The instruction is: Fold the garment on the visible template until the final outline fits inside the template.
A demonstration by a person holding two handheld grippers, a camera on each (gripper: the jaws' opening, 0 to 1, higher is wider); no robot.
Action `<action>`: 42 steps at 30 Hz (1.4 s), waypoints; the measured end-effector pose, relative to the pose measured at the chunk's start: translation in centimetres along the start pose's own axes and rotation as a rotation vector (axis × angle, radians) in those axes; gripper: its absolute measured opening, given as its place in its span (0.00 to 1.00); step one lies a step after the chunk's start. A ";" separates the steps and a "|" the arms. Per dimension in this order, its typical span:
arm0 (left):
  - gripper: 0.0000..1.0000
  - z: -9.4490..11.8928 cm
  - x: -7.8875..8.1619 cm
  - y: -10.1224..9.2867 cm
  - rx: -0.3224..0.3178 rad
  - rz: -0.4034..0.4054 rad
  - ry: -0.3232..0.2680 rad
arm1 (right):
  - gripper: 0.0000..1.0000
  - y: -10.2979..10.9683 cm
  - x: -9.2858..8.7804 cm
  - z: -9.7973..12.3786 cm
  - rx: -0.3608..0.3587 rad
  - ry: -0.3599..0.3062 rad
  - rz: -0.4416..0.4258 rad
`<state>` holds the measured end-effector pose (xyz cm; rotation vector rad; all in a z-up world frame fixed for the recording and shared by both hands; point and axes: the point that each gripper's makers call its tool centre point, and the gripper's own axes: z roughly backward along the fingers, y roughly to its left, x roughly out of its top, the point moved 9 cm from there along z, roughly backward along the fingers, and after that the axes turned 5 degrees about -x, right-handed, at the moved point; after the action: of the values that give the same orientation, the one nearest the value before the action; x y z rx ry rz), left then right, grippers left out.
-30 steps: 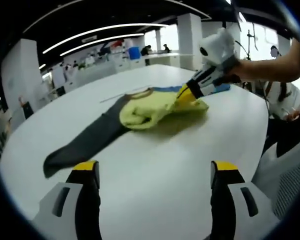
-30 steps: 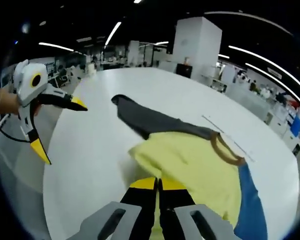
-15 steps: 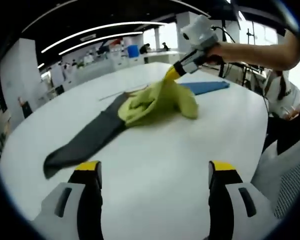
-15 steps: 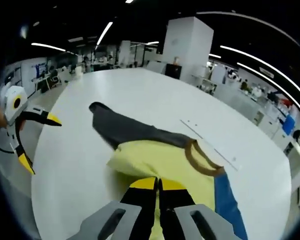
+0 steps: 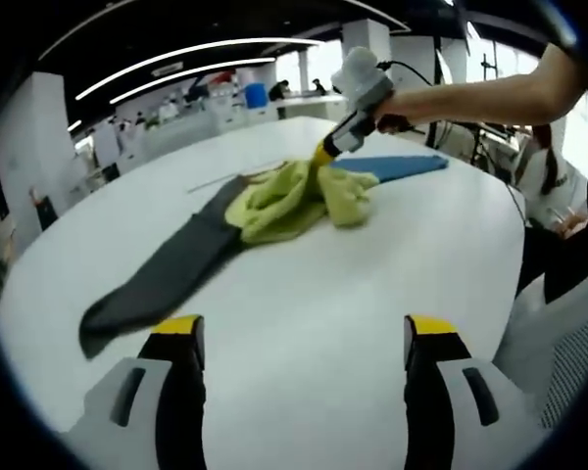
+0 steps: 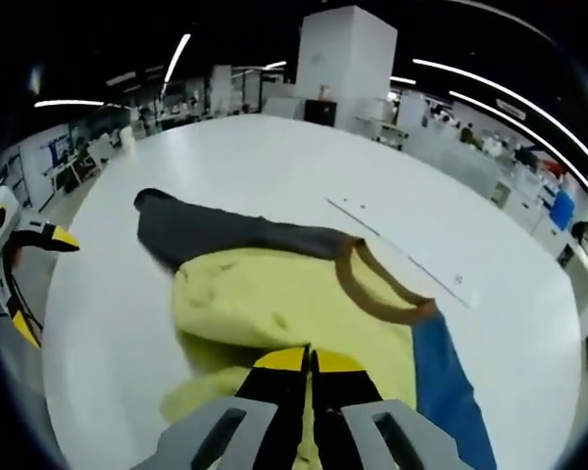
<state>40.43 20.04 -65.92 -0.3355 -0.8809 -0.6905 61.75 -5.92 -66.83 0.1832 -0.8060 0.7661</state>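
The shirt (image 6: 274,304) lies bunched on the table (image 5: 304,294), its yellow body lifted just ahead of the right gripper (image 6: 309,359), whose jaws pinch the cloth to carry a fold across. The left gripper (image 5: 304,338) hangs wide, empty, well short of the grey sleeve (image 5: 162,279).

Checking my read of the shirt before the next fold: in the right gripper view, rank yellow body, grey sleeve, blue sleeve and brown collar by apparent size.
1. yellow body
2. grey sleeve and blue sleeve, too alike to rank
3. brown collar

garment (image 5: 274,201) on table (image 5: 304,304), right gripper (image 6: 309,360) above
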 end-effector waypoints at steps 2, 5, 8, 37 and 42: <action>0.80 -0.2 -0.1 0.1 -0.002 0.004 0.004 | 0.00 -0.3 -0.3 -0.5 0.000 0.017 -0.008; 0.79 -0.4 -0.1 0.1 -0.009 0.007 0.006 | 0.00 -0.6 -0.9 -1.3 0.000 0.046 -0.035; 0.79 -0.6 -0.2 0.1 -0.016 0.009 0.010 | 0.00 -0.9 -1.2 -1.8 0.002 0.054 -0.050; 0.71 -2.7 2.3 2.6 -0.022 0.016 -0.081 | 0.34 -0.1 -1.4 4.1 0.033 -0.017 -0.267; 0.66 -3.4 2.9 3.5 -0.013 0.038 -0.101 | 0.38 0.8 -2.9 5.5 0.029 -0.009 -0.249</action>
<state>46.07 19.60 -65.65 -0.4005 -0.9642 -0.6483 56.71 -9.27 -65.13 0.3075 -0.7640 0.5429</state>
